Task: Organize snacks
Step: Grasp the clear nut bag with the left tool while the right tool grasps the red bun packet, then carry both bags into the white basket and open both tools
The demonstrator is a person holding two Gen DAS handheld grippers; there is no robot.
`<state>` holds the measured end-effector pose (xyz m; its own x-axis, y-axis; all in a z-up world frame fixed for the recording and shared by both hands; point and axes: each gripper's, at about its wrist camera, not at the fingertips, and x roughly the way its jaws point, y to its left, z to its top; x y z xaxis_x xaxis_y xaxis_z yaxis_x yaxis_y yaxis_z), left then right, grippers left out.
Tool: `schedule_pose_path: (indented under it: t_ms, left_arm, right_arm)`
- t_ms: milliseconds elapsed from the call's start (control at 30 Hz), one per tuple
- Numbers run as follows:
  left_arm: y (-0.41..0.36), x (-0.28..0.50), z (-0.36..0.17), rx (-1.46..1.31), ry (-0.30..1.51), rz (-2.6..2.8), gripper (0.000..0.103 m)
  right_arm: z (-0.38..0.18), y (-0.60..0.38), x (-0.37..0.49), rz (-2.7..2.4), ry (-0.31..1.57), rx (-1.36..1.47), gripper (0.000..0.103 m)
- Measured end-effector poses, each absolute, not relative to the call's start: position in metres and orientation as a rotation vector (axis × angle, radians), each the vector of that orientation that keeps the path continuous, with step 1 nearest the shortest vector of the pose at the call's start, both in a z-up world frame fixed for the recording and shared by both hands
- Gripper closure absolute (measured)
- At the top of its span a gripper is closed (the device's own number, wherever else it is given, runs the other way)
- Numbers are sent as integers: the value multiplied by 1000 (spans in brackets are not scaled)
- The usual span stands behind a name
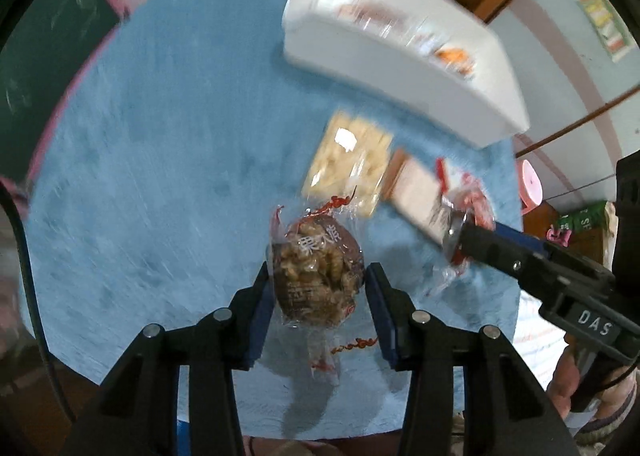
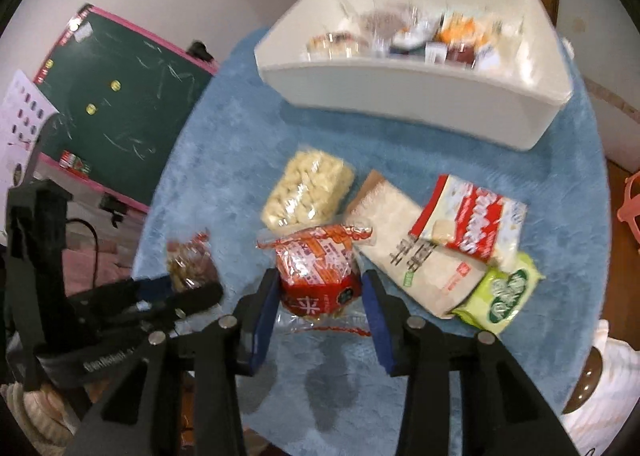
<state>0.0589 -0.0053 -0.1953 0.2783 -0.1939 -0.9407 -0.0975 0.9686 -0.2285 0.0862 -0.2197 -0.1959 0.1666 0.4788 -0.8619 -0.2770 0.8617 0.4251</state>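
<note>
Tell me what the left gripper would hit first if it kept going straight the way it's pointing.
Probably the blue cloth on the table. The left gripper points steeply down with the brown nut snack pack between its fingers, so that pack would likely touch down first; depth is unclear.

I log a desk (image 2: 224, 160) cover of fuzzy pale blue. White bin (image 2: 400, 96). Clear bag of pale cream puffs (image 2: 306, 188). Brown walnut snack pack (image 1: 316, 272), white characters, red serrated seams. Red and orange pack (image 2: 318, 276). Beige paper pouch (image 2: 404, 240), dark print. Red-and-white bag (image 2: 472, 220). Lime green packet (image 2: 504, 292). Both my tools show black arms, blue pads (image 2: 266, 304).
</note>
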Motion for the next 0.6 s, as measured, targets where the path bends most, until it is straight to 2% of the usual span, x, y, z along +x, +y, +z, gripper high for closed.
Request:
schedule_pose_path:
  t_ms: [267,600]
  left_arm:
    - [-21,98,-85,-82,1061,-114,59]
    - [-51,185,1,61,862,-120,59]
  right_arm:
    - [-107,-246,97,543,1081,208,61]
    - [-4,-274,156,457,819,188,61]
